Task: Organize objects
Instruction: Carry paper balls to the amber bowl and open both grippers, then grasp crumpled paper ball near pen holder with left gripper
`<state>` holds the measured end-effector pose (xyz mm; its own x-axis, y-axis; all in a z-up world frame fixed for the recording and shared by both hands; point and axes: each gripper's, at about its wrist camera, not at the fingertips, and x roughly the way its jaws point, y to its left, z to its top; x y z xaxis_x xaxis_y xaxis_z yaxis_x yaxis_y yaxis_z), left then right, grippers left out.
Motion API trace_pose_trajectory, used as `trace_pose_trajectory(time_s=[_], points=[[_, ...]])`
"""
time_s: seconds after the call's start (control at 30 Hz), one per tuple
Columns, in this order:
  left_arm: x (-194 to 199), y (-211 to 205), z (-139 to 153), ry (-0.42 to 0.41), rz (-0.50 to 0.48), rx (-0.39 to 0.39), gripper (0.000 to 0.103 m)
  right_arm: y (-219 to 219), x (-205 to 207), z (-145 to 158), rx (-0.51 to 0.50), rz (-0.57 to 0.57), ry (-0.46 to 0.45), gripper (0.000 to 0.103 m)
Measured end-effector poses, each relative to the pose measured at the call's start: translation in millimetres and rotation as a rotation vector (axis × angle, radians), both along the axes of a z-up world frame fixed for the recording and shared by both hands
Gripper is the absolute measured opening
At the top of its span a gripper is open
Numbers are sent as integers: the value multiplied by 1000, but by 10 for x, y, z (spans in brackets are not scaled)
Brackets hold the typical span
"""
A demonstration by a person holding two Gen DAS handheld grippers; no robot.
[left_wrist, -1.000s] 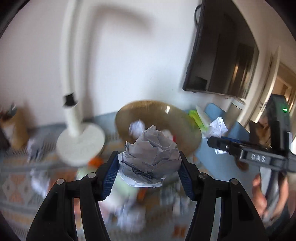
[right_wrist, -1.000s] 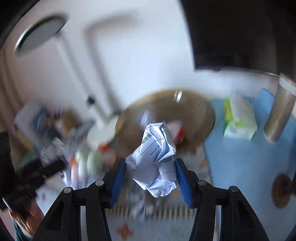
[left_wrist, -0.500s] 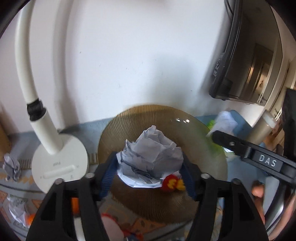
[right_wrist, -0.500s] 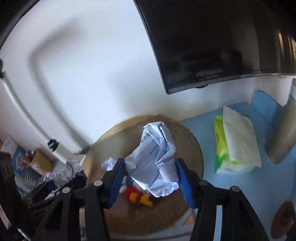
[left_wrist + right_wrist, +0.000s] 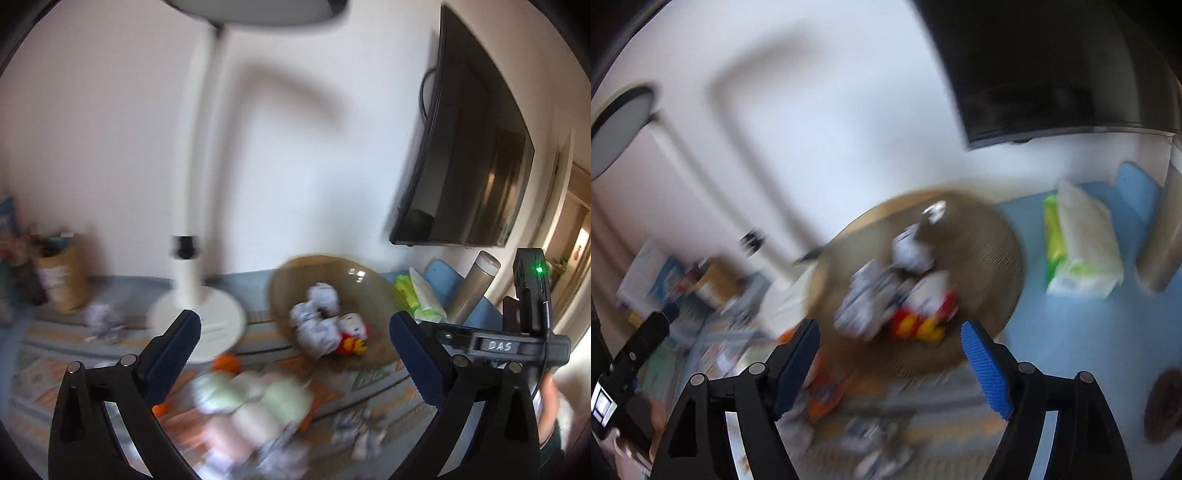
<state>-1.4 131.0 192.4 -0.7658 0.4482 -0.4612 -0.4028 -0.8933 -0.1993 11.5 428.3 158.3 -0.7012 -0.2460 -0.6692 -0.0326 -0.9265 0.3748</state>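
Note:
A round brown woven tray stands by the wall. Crumpled white paper balls and a red and yellow toy lie in it. My left gripper is open and empty, held above the table in front of the tray. My right gripper is open and empty, just in front of the tray. Both views are blurred by motion. The right gripper also shows at the right edge of the left wrist view.
A white desk lamp stands left of the tray. Pastel round items and loose paper balls lie on the patterned mat. A green tissue pack, a tall tumbler and a wall monitor are at right.
Both grippers have opened and let go of their crumpled paper balls, which now lie in the tray. Both have pulled back from the tray.

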Motion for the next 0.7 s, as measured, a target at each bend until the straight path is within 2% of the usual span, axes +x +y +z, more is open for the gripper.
trace_pose_trajectory(time_s=[0.07,0.2,0.27,0.33,0.47,0.57,0.63,0.7], points=[[265,-300,14,22,59,-18,102,-195,183,33,-13,34,10,80],[602,-895,-194,27,207,-59,102,-565,510,-55,11,41,57,94],[618,-1197,-468,-8,295,-91,102,-692,614,-190,45,17,84,100],[543,-1357,-761,-58,358,-146,102,-847,687,-419,116,-16,116,101],[328,-1446,-1451,-181,370,-227,102,-1039,666,-853,206,-13,112,101],[260,-1455,-1581,-206,377,-230,102,-1140,664,-1039,208,26,94,101],[265,-1473,-1561,-174,375,-213,102,-1191,688,-1008,254,24,120,101],[262,-1497,-1609,-208,373,-209,102,-1199,700,-1026,262,18,122,103]])
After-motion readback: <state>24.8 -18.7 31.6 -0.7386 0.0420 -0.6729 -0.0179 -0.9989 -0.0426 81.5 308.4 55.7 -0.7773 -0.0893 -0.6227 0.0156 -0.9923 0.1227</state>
